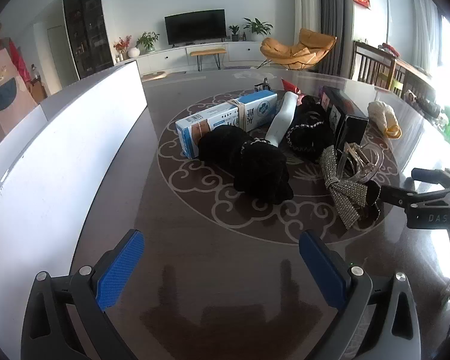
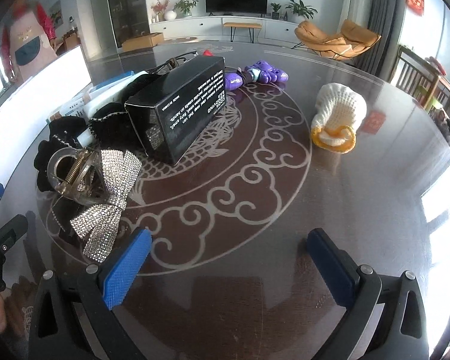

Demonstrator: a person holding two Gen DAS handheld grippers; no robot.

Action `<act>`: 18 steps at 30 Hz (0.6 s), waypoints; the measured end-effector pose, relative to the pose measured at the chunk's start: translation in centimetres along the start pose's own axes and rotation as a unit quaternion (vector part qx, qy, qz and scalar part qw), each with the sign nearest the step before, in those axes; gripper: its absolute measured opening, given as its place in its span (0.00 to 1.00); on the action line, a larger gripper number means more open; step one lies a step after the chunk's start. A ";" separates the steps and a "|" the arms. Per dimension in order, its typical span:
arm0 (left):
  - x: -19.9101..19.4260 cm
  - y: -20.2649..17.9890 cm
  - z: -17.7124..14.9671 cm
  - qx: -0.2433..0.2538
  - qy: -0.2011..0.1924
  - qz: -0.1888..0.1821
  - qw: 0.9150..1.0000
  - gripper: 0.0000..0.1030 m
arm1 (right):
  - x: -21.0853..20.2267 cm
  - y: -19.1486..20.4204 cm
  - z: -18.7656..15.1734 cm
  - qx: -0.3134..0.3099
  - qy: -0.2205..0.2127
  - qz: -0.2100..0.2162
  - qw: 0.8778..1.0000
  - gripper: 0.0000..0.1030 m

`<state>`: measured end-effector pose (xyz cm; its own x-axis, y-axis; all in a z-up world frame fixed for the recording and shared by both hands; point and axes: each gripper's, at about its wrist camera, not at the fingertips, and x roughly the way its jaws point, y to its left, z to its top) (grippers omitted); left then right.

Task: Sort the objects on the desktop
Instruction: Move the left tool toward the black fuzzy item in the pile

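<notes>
On the dark glass-topped table (image 2: 360,210), my left gripper (image 1: 222,267) hovers with jaws spread wide and nothing between them; my right gripper (image 2: 229,265) is likewise spread and empty. Ahead lies the clutter: a blue-and-white carton (image 1: 225,117), black plush items (image 1: 255,165), a black box (image 2: 180,105), a rhinestone bow (image 2: 111,201) touching a clear hair claw (image 2: 75,174), a purple toy (image 2: 255,75), and, well apart, a white-and-yellow knitted piece (image 2: 336,120).
</notes>
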<state>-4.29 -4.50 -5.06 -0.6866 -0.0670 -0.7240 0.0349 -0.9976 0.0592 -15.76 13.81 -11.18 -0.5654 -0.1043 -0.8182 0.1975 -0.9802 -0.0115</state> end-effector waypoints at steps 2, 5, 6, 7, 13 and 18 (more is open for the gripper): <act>0.0 0.0 0.0 -0.001 -0.001 -0.001 1.000 1.00 | 0.0 0.0 0.0 0.000 0.000 0.000 1.000 1.00; -0.1 0.0 0.0 0.002 -0.002 -0.001 1.000 1.00 | 0.0 0.0 -0.1 0.000 0.000 0.000 1.000 1.00; -0.1 -0.1 0.0 0.002 -0.002 -0.001 1.000 1.00 | 0.0 0.0 -0.1 0.000 -0.001 0.000 1.000 1.00; -0.1 -0.1 0.0 0.002 -0.002 -0.001 1.000 1.00 | 0.0 0.0 -0.1 0.000 -0.001 0.000 1.000 1.00; 0.0 0.1 0.0 -0.003 0.002 0.000 1.000 1.00 | 0.0 0.0 -0.1 0.000 -0.001 0.000 1.000 1.00; 0.3 0.3 0.1 -0.007 0.003 0.004 1.000 1.00 | 0.0 0.0 -0.2 0.000 -0.001 0.000 1.000 1.00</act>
<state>-4.52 -4.79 -5.19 -0.6818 -0.0745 -0.7278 0.0500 -0.9972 0.0553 -15.62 13.81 -11.26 -0.5674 -0.1042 -0.8168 0.1965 -0.9804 -0.0115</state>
